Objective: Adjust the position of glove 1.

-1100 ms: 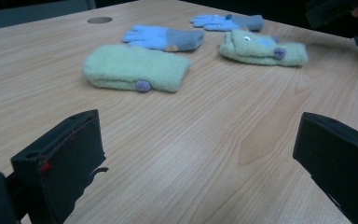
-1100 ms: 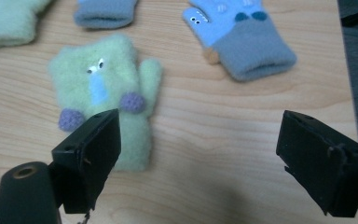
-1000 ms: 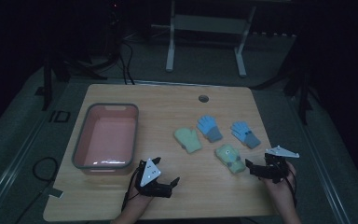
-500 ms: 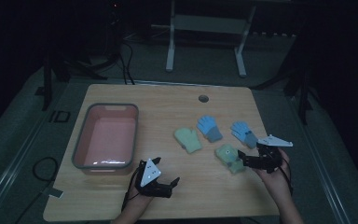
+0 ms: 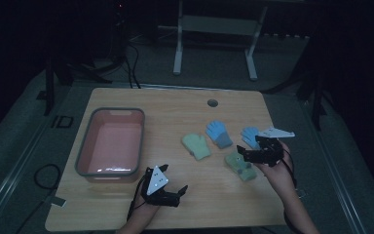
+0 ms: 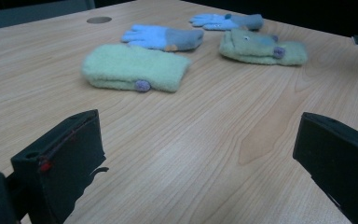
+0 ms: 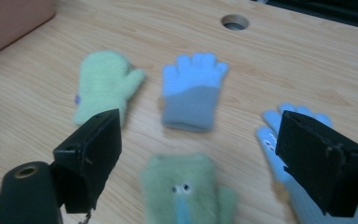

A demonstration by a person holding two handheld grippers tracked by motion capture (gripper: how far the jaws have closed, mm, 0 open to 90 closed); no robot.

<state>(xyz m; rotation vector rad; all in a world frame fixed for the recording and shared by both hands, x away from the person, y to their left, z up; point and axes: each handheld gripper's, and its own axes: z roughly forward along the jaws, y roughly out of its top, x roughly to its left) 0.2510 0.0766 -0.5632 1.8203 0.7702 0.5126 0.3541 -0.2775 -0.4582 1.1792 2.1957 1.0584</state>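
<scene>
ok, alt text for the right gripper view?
The right gripper hangs open over a green mitten with googly eyes. Beyond lie a plain green mitten and a blue glove; another blue glove sits behind one jaw.

The high view looks forward and down over the whole light wooden table (image 5: 185, 109) from afar. Each gripper view sits low and close over it, sharing the fuzzy pale-green mitten (image 6: 133, 67) and the blue-and-grey knitted glove (image 7: 193, 91).
</scene>
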